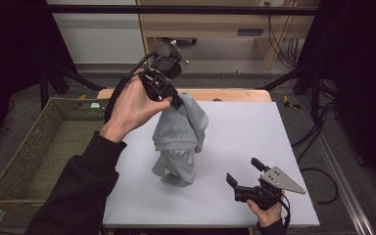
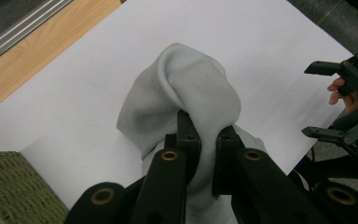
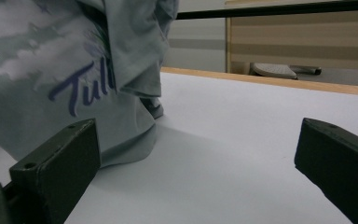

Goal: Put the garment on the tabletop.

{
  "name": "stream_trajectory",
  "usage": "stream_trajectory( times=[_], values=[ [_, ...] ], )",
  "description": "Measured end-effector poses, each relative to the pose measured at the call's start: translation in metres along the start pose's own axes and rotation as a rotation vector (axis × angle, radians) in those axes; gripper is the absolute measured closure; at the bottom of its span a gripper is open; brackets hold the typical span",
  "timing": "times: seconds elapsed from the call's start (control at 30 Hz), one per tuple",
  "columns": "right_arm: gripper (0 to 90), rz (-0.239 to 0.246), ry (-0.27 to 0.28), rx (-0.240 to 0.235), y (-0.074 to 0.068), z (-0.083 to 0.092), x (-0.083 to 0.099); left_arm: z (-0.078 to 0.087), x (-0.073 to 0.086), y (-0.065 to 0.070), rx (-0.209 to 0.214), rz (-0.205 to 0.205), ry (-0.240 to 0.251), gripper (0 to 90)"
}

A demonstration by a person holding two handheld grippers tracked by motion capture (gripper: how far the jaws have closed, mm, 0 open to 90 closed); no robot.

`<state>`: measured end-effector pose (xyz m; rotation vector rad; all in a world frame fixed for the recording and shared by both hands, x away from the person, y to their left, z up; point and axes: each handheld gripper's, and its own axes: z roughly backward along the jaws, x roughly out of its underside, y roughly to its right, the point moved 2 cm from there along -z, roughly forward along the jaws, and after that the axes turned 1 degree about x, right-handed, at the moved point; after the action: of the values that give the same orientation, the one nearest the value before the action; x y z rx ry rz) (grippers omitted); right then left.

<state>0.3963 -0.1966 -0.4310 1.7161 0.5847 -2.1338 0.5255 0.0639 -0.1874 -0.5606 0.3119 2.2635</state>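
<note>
Right gripper sat low at the near edge, jaws wide open w/ nothing between them. Left gripper had its jaws clamped on a grey shirt, hem touching the white table. Best lift it clear before swinging to the basket at left. Beyond: wooden cabinet, cables on the floor.
</note>
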Motion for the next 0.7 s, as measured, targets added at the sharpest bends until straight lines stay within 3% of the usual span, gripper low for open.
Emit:
stream_trajectory(
  times=[0.07, 0.27, 0.3, 0.4, 0.53, 0.7],
  values=[
    [0.6, -0.018, -0.005, -0.008, -0.001, 0.001, 0.0, -0.009, 0.001, 0.0, 0.009, -0.003, -0.009, 84.5],
    [0.5, 0.001, -0.012, -0.004, 0.001, 0.001, 0.001, -0.037, 0.007, 0.001, 0.029, -0.022, -0.041, 84.4],
    [0.5, -0.022, -0.012, -0.013, -0.001, 0.001, 0.001, -0.041, 0.007, 0.001, 0.032, -0.031, -0.05, 84.5],
    [0.5, -0.023, -0.013, -0.013, -0.001, 0.001, 0.001, -0.055, 0.009, 0.004, 0.052, -0.026, -0.062, 84.4],
    [0.5, -0.001, -0.012, -0.001, 0.001, 0.001, 0.001, -0.069, 0.012, 0.006, 0.066, -0.051, -0.072, 84.4],
    [0.5, -0.015, -0.016, -0.008, -0.001, 0.001, 0.001, -0.085, 0.016, 0.011, 0.082, -0.08, -0.075, 84.3]
  ],
)
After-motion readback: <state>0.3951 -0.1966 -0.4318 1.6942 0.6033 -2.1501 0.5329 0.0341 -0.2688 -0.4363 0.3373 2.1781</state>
